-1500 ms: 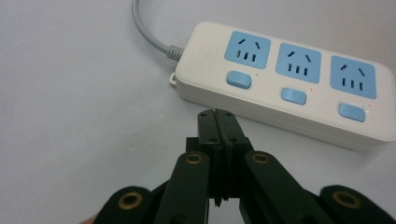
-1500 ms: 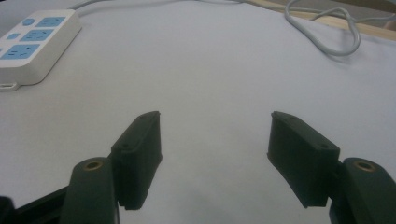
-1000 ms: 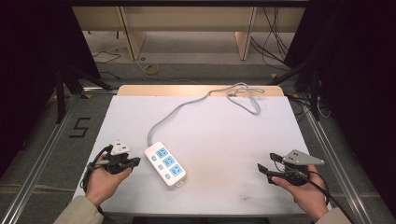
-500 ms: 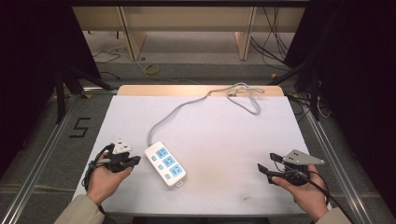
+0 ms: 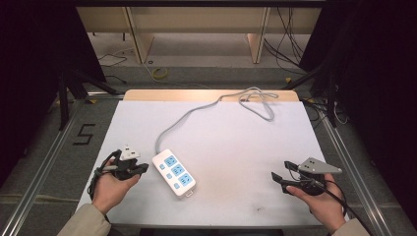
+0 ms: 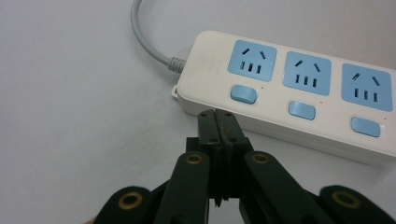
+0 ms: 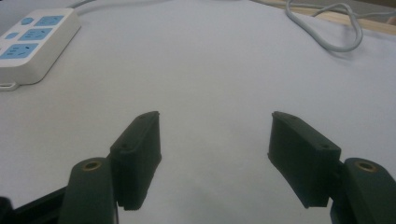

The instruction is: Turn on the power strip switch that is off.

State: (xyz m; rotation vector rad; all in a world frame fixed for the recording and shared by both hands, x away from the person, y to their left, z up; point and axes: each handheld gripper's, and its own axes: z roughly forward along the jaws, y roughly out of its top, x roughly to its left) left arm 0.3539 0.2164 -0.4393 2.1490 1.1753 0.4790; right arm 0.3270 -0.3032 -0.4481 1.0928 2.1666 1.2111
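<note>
Landmark: white power strip point(image 5: 174, 171) with three blue sockets, lying flat on the white table cover point(image 5: 231, 142), angled, near the front edge and left of centre. Its grey cord point(image 5: 196, 110) leaves the far end, runs away across the cover and ends in a loose loop at the far right, by the bare wooden strip of table.

Left gripper point(image 5: 140, 168): just left of the strip, held low over the cover in the person's left hand point(image 5: 110, 189), palm turned up under the body, forearm entering from the front edge. Jaws point toward the strip's near long side. In the left gripper view the jaws point(image 6: 218, 125) are pressed flat together with nothing between them; their tips sit just short of the strip's point(image 6: 299, 93) side wall, near the cord end. Contact cannot be told.

Right gripper point(image 5: 279, 178): well right of the strip, near the front right corner, cradled in the right hand point(image 5: 319, 204), grey plate on top. Jaws point left toward the strip. In the right gripper view the jaws point(image 7: 215, 140) stand wide apart, holding nothing, bare cover between them; strip point(image 7: 32, 44) shows far upper left.
</note>
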